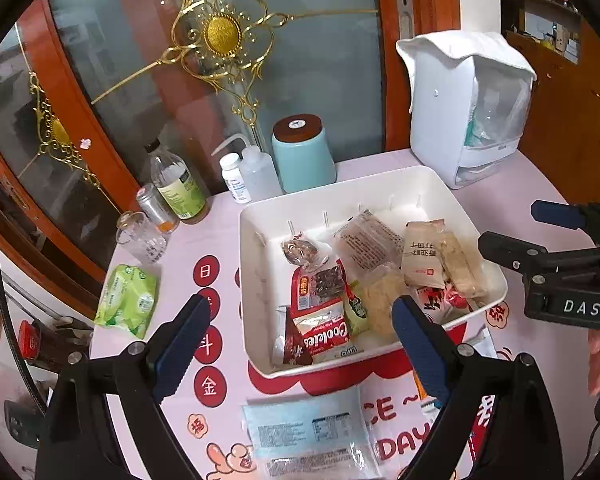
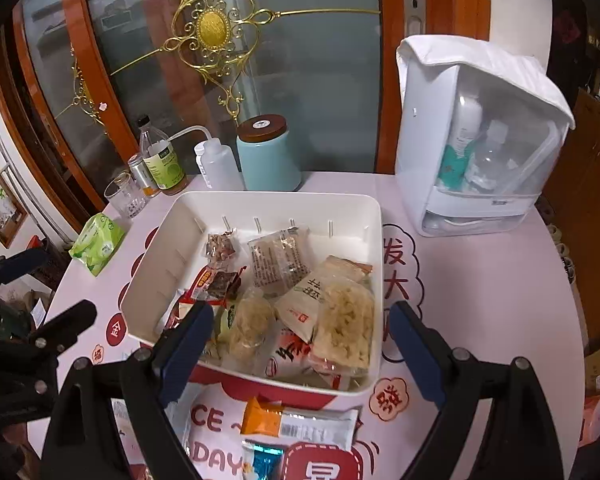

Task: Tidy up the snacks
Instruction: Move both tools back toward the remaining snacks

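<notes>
**Two wrist cameras angled down at the white bin**

Both views look forward and steeply downward along their own fingers, from the near side of the white bin [image 1: 256, 264] [image 2: 148, 280], at close range. The left wrist view sits left of the bin and sees the right gripper [image 1: 512, 236] at its right edge. The right wrist view sits further right, catching the left gripper [image 2: 44, 292] at its left edge. Both share the bin, the teal canister [image 1: 303, 156] [image 2: 266, 156] and the white appliance [image 1: 452, 112] [image 2: 432, 128] beyond it.

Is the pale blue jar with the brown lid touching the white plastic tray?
Apart. The right wrist view shows pink tablecloth between the pale blue jar and the white plastic tray's back rim.
</notes>
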Demonstrator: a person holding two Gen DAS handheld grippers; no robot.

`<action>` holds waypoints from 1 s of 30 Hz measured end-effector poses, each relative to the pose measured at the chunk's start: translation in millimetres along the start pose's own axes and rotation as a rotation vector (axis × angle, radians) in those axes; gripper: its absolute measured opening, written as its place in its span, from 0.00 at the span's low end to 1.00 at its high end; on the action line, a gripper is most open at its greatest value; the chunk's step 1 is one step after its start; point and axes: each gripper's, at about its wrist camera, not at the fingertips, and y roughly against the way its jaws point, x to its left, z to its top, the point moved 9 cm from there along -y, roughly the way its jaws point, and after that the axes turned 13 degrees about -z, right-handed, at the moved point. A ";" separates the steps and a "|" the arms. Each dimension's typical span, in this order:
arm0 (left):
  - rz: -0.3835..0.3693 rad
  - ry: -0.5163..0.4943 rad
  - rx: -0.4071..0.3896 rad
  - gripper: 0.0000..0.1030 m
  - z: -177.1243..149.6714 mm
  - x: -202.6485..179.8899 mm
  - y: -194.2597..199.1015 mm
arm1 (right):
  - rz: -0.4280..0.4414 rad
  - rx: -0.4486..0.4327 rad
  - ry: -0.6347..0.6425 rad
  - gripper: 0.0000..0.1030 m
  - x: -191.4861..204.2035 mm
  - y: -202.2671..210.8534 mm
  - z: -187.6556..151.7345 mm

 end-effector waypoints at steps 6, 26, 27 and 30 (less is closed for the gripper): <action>0.003 0.000 -0.025 0.89 -10.9 -6.3 34.0 | -0.003 -0.045 0.022 0.87 -6.1 32.3 -11.0; -0.048 0.003 -0.079 0.89 -78.4 -59.2 113.7 | -0.064 -0.153 0.078 0.87 -16.2 89.7 -71.1; -0.049 0.000 -0.074 0.89 -84.3 -62.2 112.2 | -0.067 -0.149 0.079 0.87 -15.6 86.6 -76.2; -0.047 -0.007 -0.050 0.89 -105.3 -68.9 101.3 | -0.067 -0.126 0.087 0.87 -13.6 75.8 -90.7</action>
